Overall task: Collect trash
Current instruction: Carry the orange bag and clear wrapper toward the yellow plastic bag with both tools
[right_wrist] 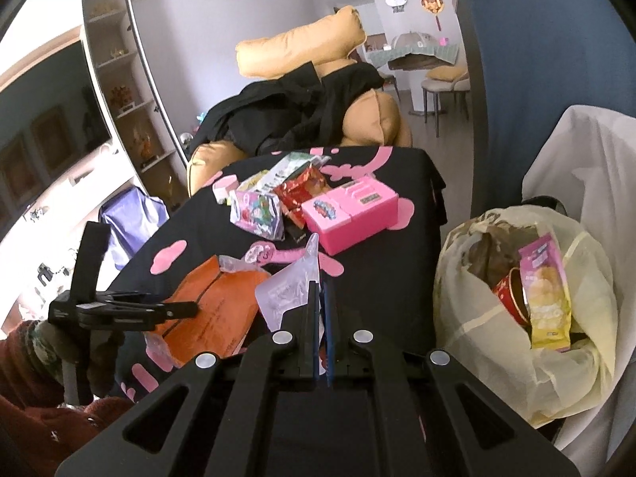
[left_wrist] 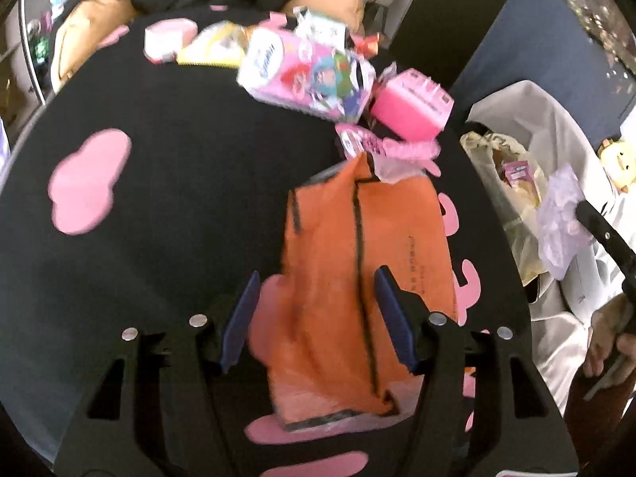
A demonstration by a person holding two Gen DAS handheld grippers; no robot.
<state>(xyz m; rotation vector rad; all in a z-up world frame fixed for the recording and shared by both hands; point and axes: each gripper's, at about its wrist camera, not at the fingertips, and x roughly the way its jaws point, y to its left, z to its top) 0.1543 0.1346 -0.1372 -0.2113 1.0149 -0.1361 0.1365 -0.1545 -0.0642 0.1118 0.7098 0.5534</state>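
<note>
Right gripper (right_wrist: pixel 321 290): jaws pinched on a clear plastic wrapper (right_wrist: pixel 286 290), held just above the table (right_wrist: pixel 397 302).
Left gripper (left_wrist: pixel 314 318): jaws wide, straddling an orange bag (left_wrist: pixel 357 278) lying flat; not gripping yet, contact unclear (blur).
Trash bag (right_wrist: pixel 556 377): R of table, open, already has a snack packet (right_wrist: pixel 546 290) + other bits.
Progress: partly done, prob.
Left to do: wrapper, orange bag, boxes (right_wrist: pixel 349 214) & packets at far end.

We see the envelope (left_wrist: pixel 349 262) on the surface (left_wrist: pixel 167 214) between the left hand-held gripper's (left_wrist: pixel 314 320) fingers, boxes (left_wrist: pixel 306 75) beyond, trash bag (left_wrist: pixel 512 198) right.
</note>
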